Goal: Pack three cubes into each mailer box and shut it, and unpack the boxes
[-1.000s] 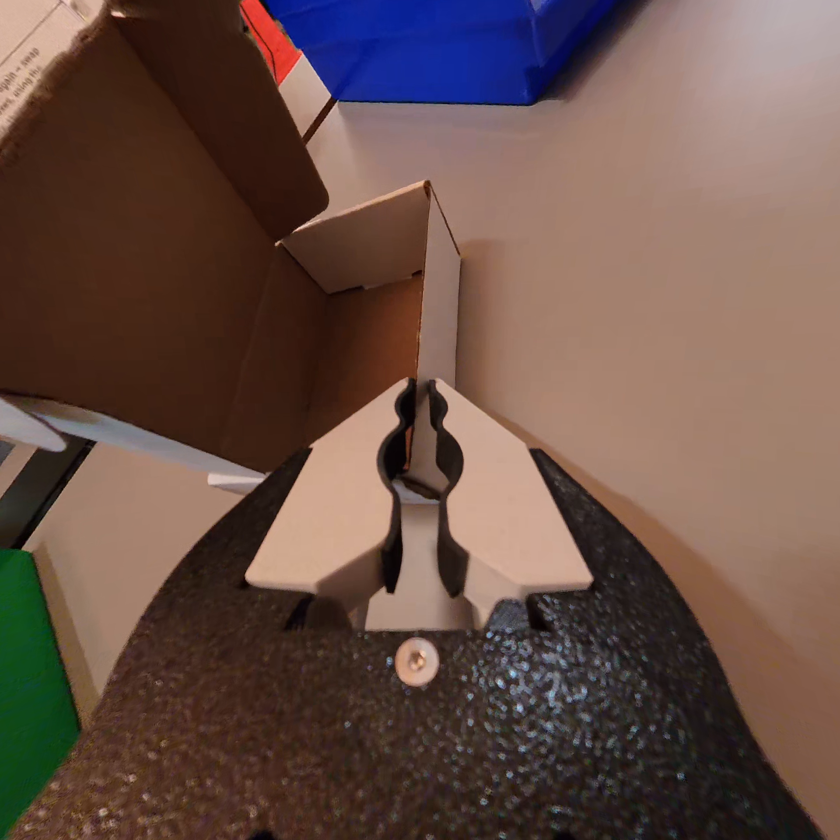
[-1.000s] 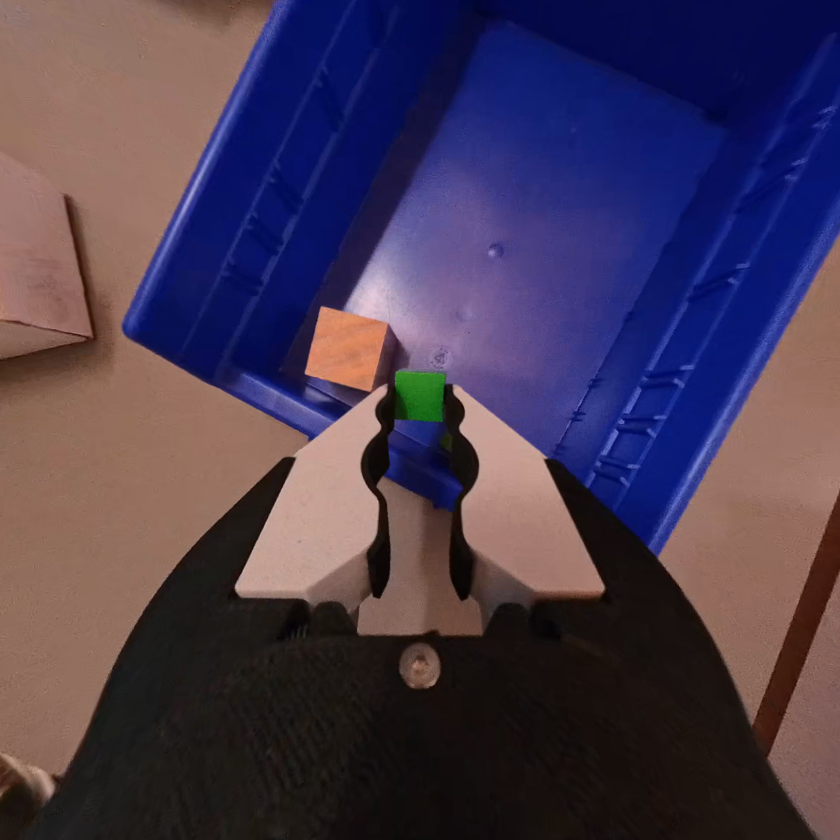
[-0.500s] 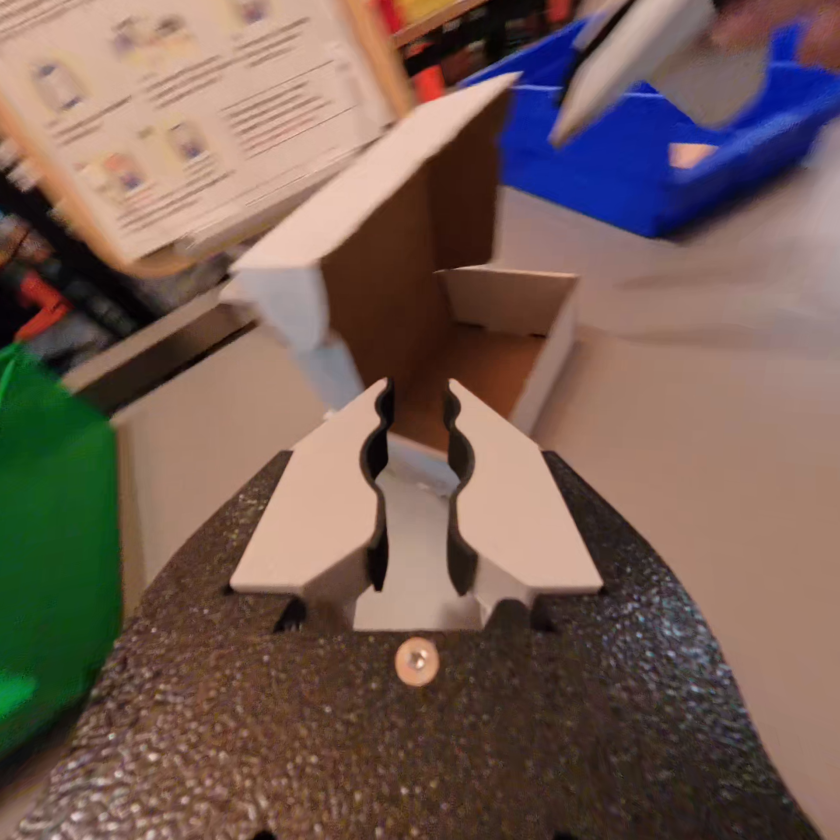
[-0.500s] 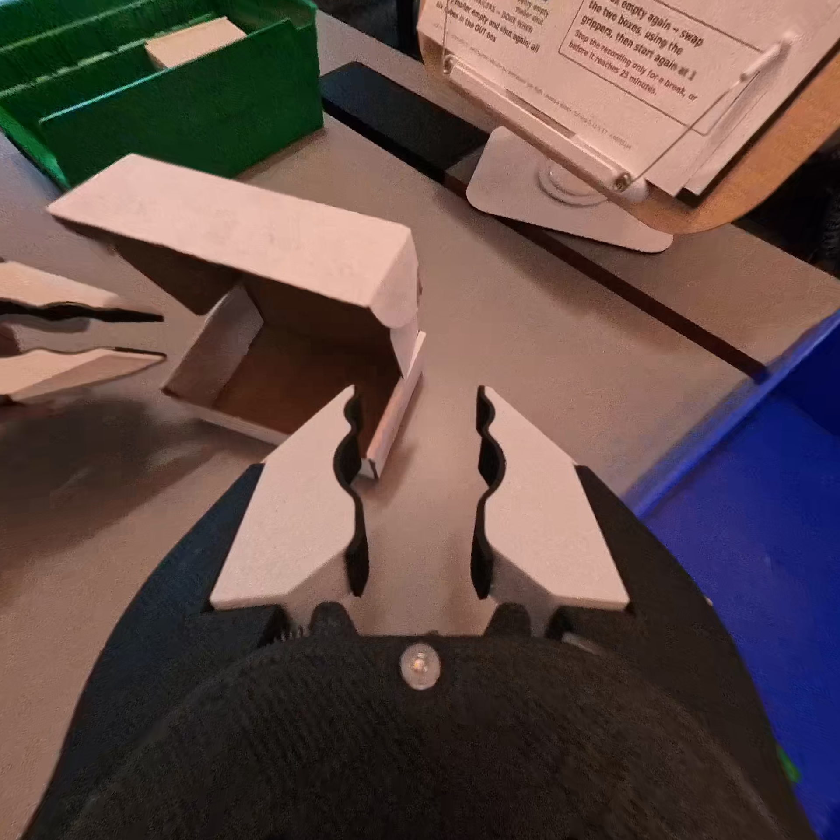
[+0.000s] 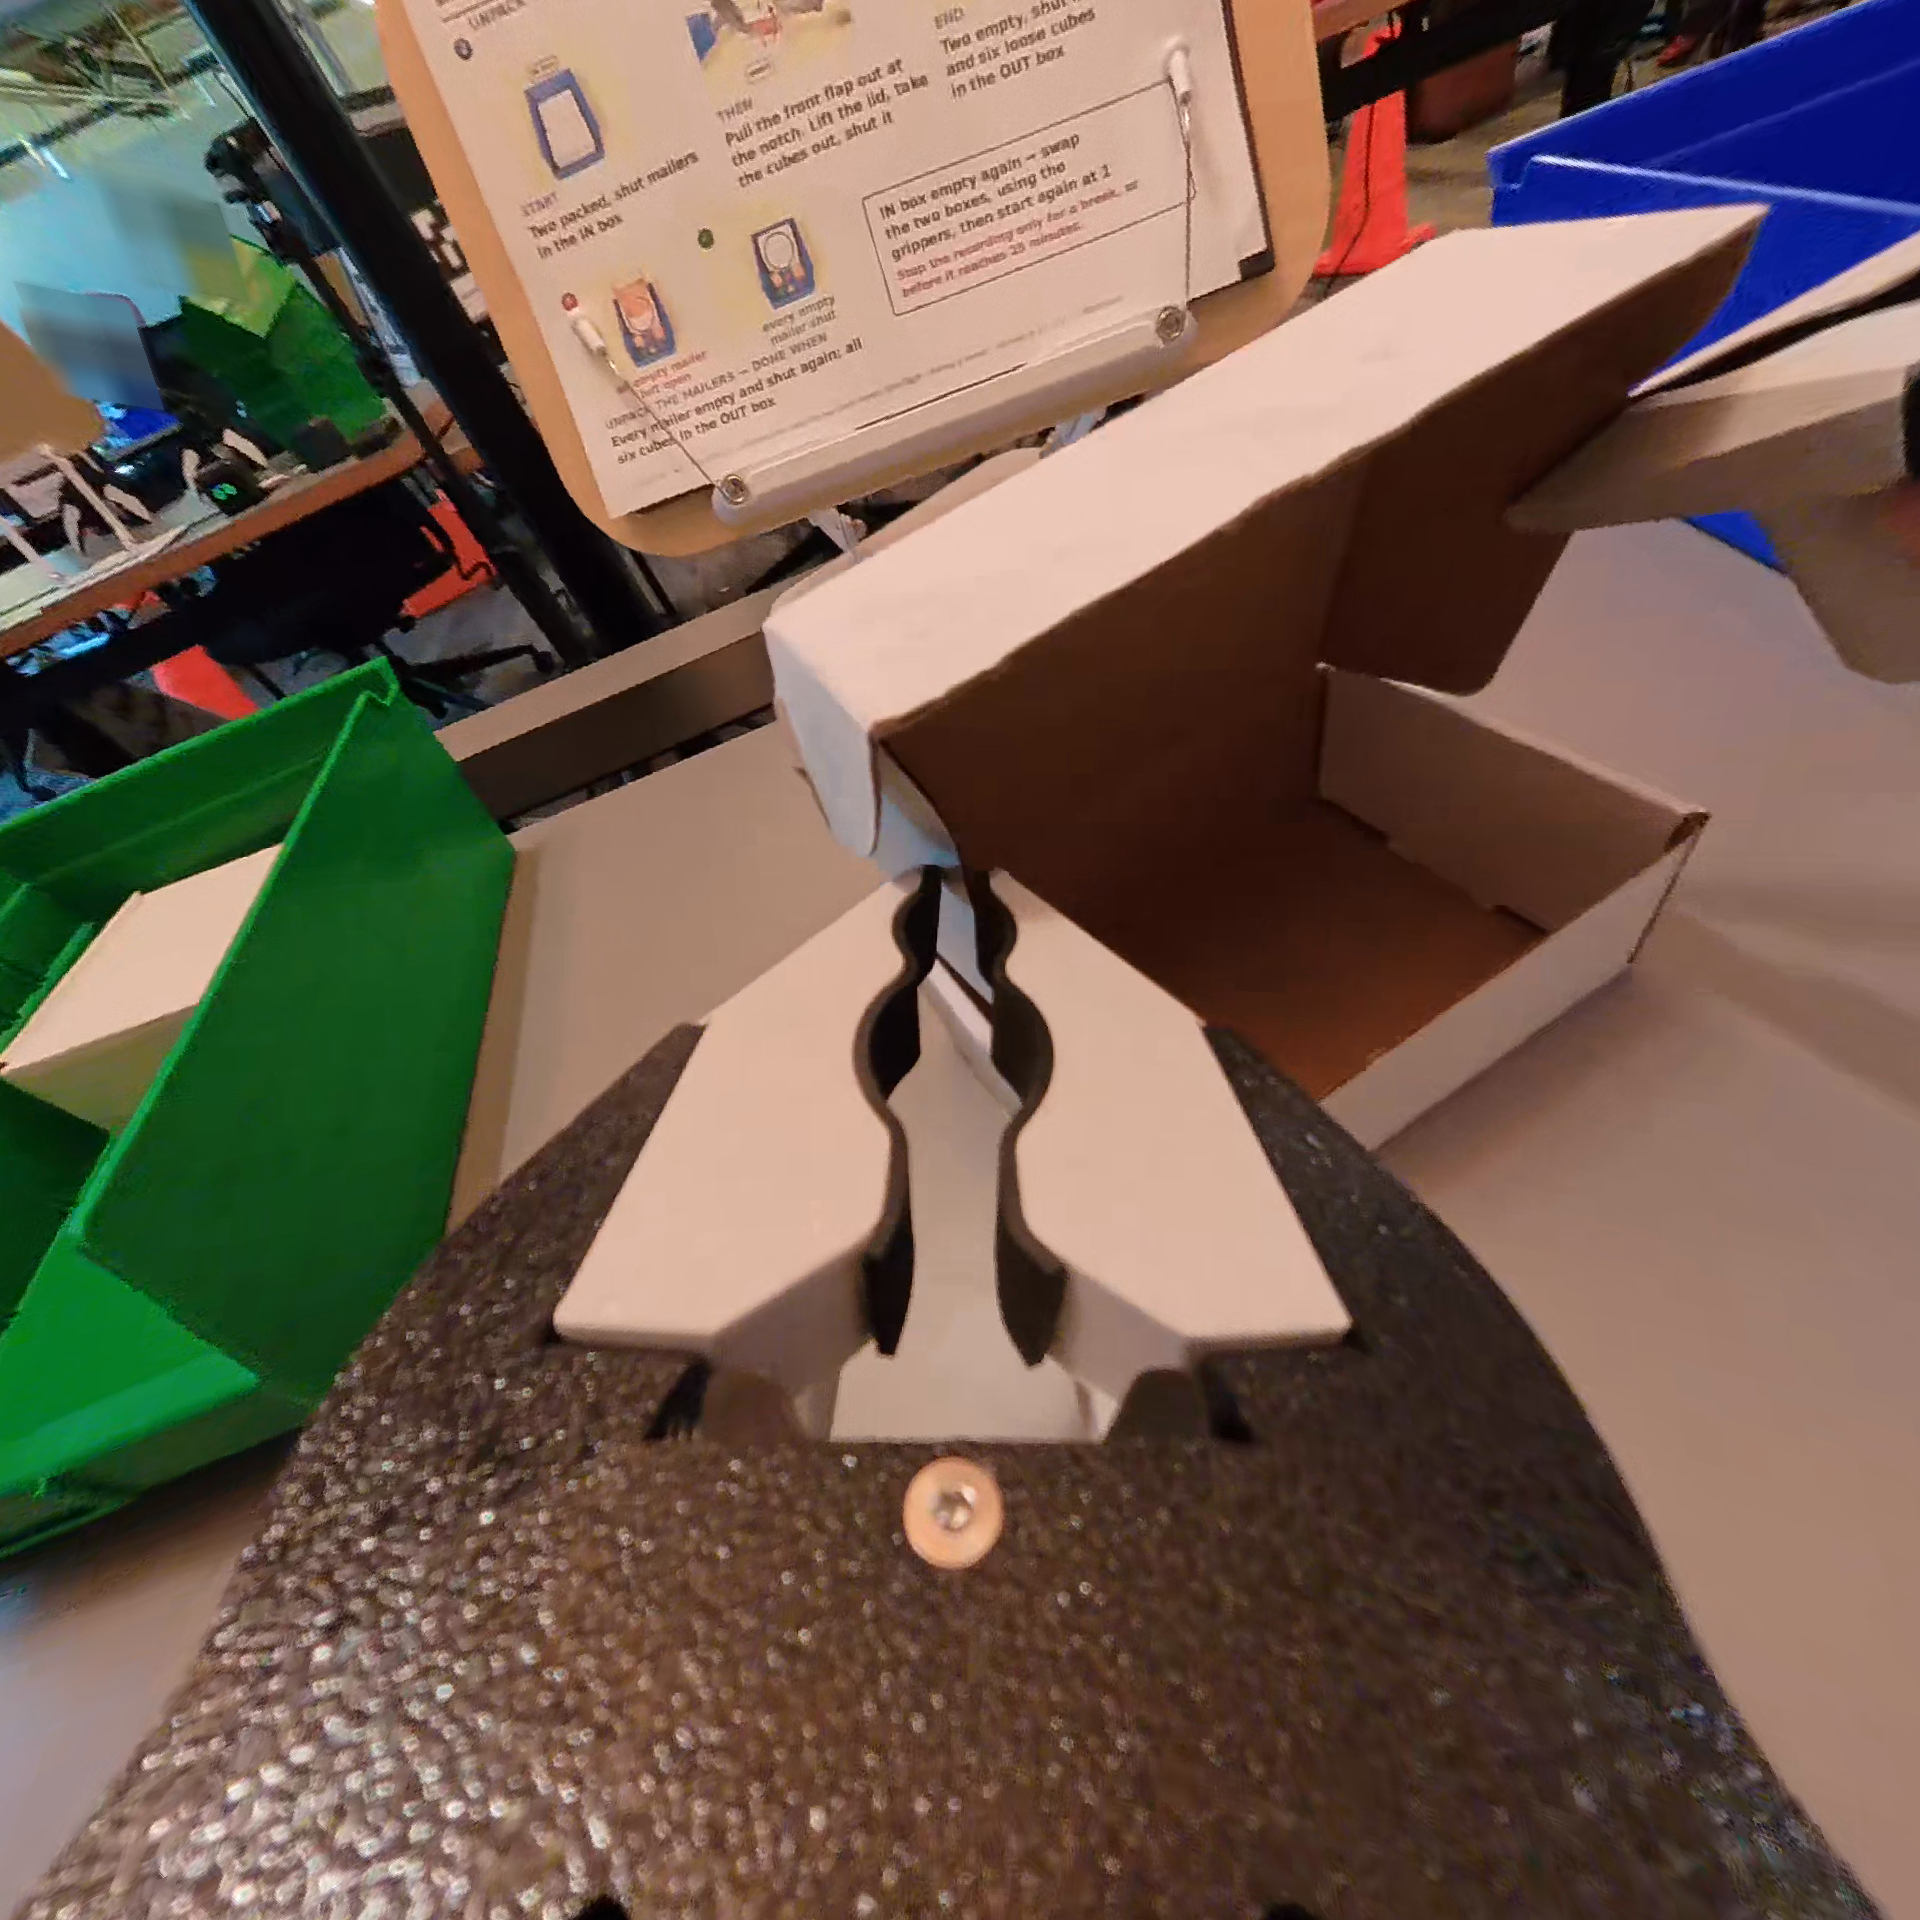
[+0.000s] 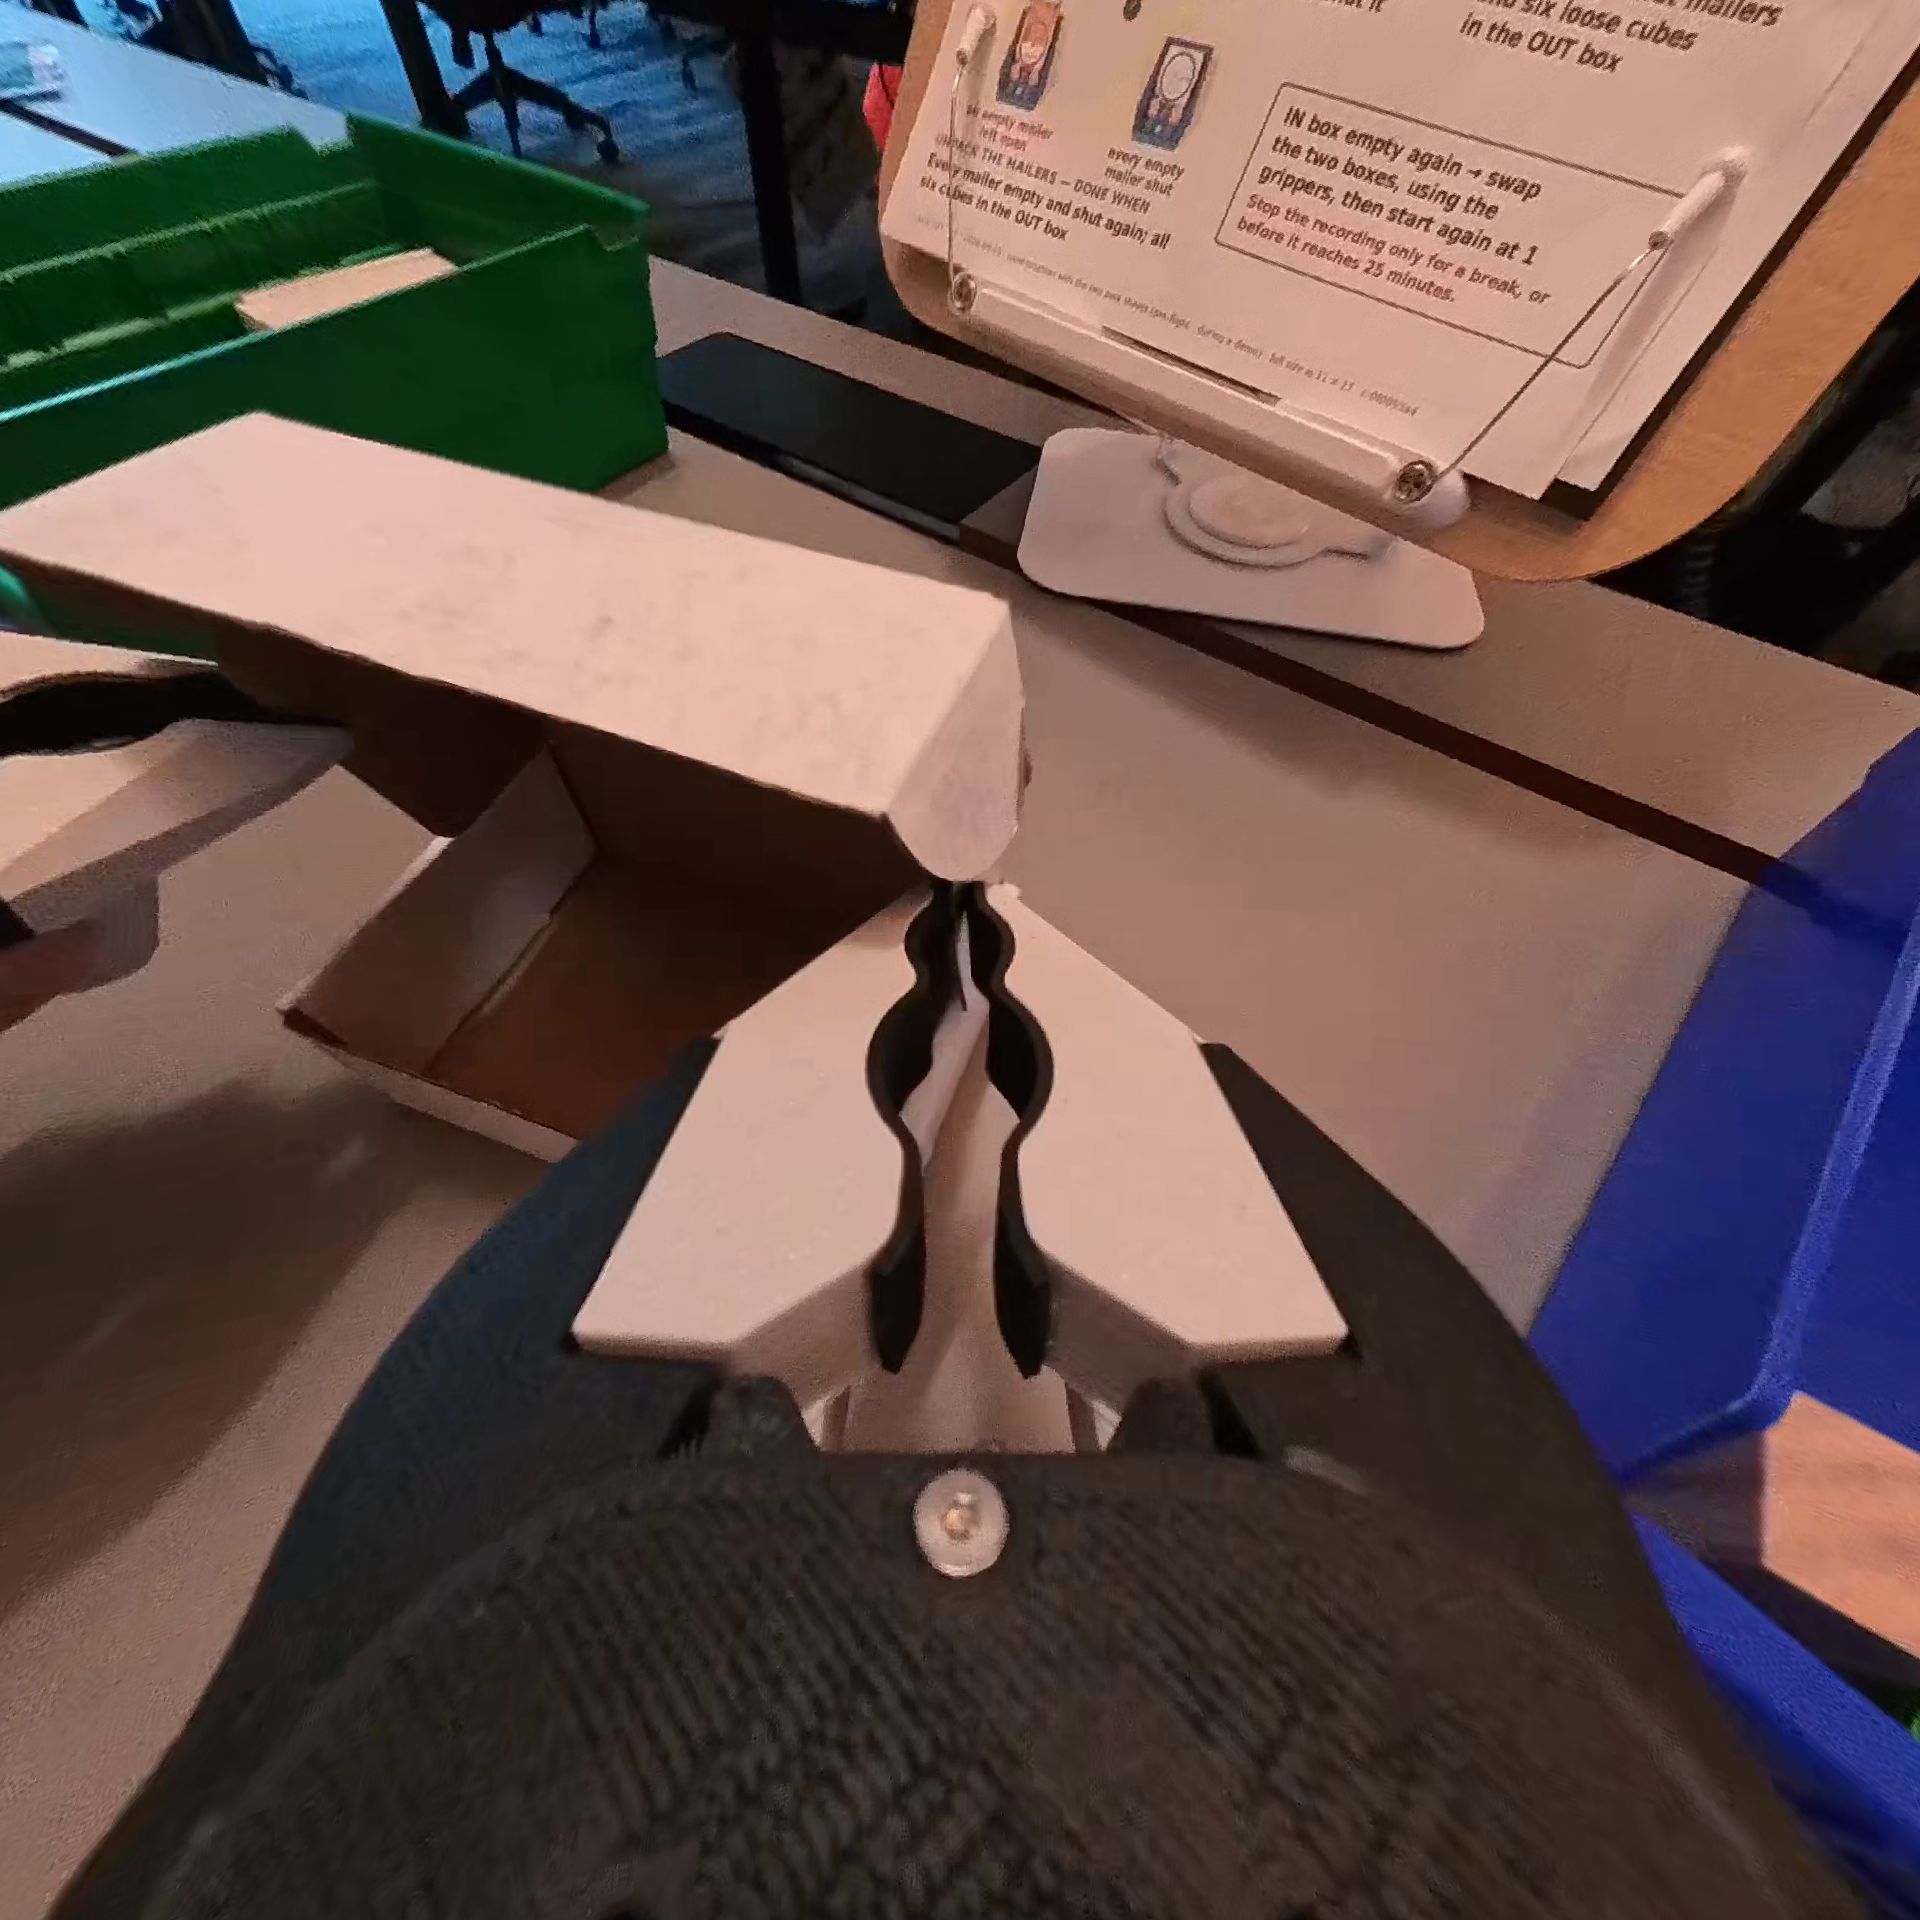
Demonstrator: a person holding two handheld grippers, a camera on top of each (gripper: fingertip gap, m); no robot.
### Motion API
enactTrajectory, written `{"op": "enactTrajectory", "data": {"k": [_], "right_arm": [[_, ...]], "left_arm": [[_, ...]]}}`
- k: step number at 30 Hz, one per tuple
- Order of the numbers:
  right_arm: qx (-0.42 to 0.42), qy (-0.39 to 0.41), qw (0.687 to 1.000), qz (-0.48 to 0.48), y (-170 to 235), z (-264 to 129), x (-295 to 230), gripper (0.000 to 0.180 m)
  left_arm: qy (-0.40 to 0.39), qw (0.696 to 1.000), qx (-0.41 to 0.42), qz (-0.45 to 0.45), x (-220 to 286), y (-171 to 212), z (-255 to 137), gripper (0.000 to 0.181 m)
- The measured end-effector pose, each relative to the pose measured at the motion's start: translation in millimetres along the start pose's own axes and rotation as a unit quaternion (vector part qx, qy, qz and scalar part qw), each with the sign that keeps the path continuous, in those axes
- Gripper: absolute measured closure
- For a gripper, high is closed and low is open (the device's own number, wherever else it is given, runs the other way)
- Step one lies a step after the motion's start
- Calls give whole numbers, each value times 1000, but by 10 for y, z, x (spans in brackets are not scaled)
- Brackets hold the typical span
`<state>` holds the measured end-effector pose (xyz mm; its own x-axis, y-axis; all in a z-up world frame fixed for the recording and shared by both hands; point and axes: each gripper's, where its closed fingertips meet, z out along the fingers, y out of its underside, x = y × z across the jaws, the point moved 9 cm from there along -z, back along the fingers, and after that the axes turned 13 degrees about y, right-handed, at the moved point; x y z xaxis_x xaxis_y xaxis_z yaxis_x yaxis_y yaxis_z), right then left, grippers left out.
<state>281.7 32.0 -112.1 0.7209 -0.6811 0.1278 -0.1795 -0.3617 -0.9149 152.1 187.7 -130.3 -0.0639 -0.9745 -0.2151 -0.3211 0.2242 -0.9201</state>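
A white mailer box [image 5: 1455,935] stands open and empty on the table, its lid [image 5: 1247,416] tilted halfway down over it. My left gripper [image 5: 951,894] is shut on the thin side flap at the lid's near corner. My right gripper [image 6: 964,904] is shut on the side flap at the lid's [image 6: 520,582] other end, and it also shows in the left wrist view [image 5: 1766,436]. The left gripper shows at the left of the right wrist view [image 6: 239,717]. A wooden cube [image 6: 1839,1496] lies in the blue bin [image 6: 1714,1143].
A green bin [image 5: 312,987] to the left holds a second, shut mailer box [image 5: 135,987]; the bin also shows in the right wrist view [image 6: 416,343]. The blue bin [image 5: 1714,156] is to the right. An instruction sheet on a stand [image 6: 1247,551] sits behind the box. From the right gripper's tips to the wooden cube [image 6: 1839,1496] is close to 20 cm.
My right gripper let go of the green cube in the blue bin and came over to the box. Both grippers opened, then closed on the lid's side flaps. The lid has come down.
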Motion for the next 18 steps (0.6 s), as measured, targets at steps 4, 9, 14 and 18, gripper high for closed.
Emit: {"op": "enactTrajectory", "data": {"k": [4, 9, 14, 18], "right_arm": [[26, 17, 998, 56, 103, -20, -161, 175], [23, 69, 997, 12, 277, -66, -279, 178], [21, 68, 997, -13, 378, -168, -250, 179], [34, 79, 996, -30, 432, -183, -269, 179]], "left_arm": [[4, 1000, 8, -20, 15, 47, 9, 177], [19, 1000, -6, -16, 61, 194, -52, 178], [119, 993, -16, -1, 143, 322, -225, 166], [261, 965, -32, 17, 99, 318, -556, 164]]}}
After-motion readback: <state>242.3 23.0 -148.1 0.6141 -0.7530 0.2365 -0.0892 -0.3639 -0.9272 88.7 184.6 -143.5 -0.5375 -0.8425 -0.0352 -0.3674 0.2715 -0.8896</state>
